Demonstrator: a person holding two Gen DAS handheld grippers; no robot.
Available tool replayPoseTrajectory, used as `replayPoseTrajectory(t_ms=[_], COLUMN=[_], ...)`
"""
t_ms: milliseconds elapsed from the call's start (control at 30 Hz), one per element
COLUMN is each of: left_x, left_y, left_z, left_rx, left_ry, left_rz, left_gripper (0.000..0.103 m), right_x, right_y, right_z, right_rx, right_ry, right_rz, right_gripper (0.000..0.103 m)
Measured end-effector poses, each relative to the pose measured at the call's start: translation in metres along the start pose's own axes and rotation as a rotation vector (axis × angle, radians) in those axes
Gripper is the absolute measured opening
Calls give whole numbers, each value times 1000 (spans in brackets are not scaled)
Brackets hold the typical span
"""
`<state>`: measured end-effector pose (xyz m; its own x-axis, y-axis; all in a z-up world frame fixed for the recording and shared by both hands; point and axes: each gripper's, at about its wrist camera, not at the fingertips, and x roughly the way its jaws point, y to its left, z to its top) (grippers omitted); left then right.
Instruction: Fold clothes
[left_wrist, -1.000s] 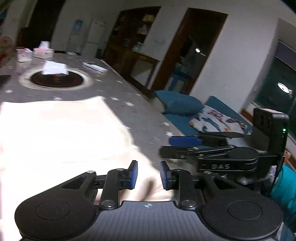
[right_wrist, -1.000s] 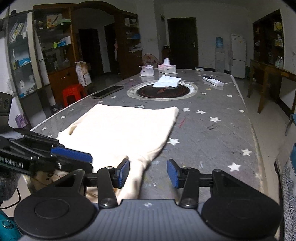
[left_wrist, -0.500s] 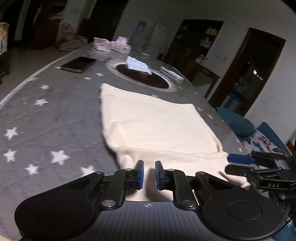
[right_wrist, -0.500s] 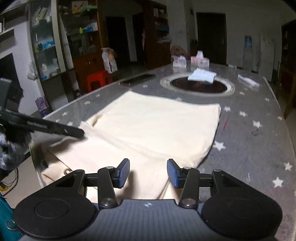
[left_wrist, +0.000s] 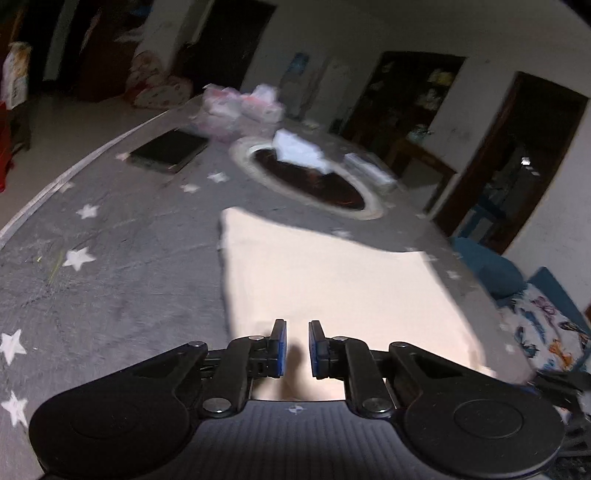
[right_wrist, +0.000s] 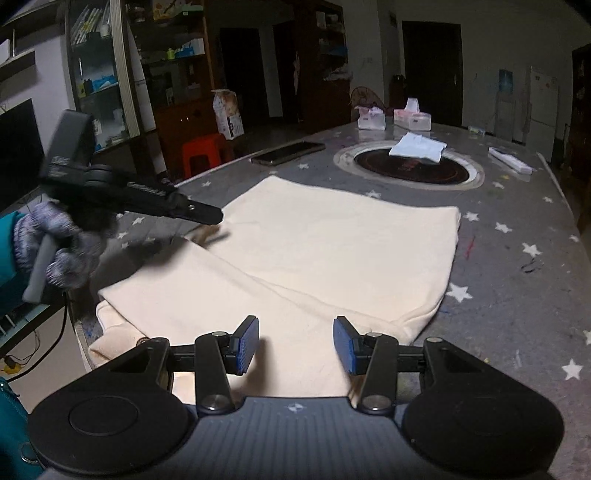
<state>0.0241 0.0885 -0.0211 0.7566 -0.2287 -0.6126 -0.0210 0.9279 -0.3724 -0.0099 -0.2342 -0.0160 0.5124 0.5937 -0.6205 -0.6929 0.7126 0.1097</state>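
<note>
A cream garment (right_wrist: 325, 258) lies flat on the grey star-print table (right_wrist: 517, 295), with a fold line across it and its near end hanging over the table edge. It also shows in the left wrist view (left_wrist: 332, 288). My left gripper (left_wrist: 296, 349) hovers over the garment's left part, its jaws narrowly apart with nothing between them. It shows from the side in the right wrist view (right_wrist: 207, 214), its tip just over the cloth's left edge. My right gripper (right_wrist: 295, 345) is open and empty above the garment's near end.
A round dark hotplate (right_wrist: 408, 166) with a folded white cloth (right_wrist: 419, 146) sits at the table's middle. A phone (right_wrist: 288, 153), tissue packs (right_wrist: 412, 116) and a white remote (right_wrist: 511, 160) lie farther back. A red stool (right_wrist: 207, 151) and shelves stand left.
My left gripper has swung left and forward over the garment's left part, and its jaws opened slightly from half a second ago. My right gripper has moved closer over the near end.
</note>
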Motion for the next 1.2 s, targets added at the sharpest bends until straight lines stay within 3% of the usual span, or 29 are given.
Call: replayPoseTrajectory(t_ms=[333,567,800,967,1100,1200], left_x=[14,18,-27,-67,-93,-107], left_y=[15,11,-20,-40,-59,-73], left_z=[14,22,-8,-37,-64,-85], left_rx=[-9,47,194,322,490,641], left_ry=[-10,-5,2,12,30,37], left_rz=[16,40,-50,-99,-127,-142], left_gripper=[14,13,17,32,35,37], right_x=[5,1,1,-10,-9,-21], right_y=[-1,2,2,4,3,8], right_z=[-1,0,-3,-1,-8,-8], right_rx=[3,-9,-34,-49,-70,-83], right_ry=[31,24,42,24,52,26], right_rz=[12,5,4,5,-8,-6], right_gripper=[46,46,46,46,46,46])
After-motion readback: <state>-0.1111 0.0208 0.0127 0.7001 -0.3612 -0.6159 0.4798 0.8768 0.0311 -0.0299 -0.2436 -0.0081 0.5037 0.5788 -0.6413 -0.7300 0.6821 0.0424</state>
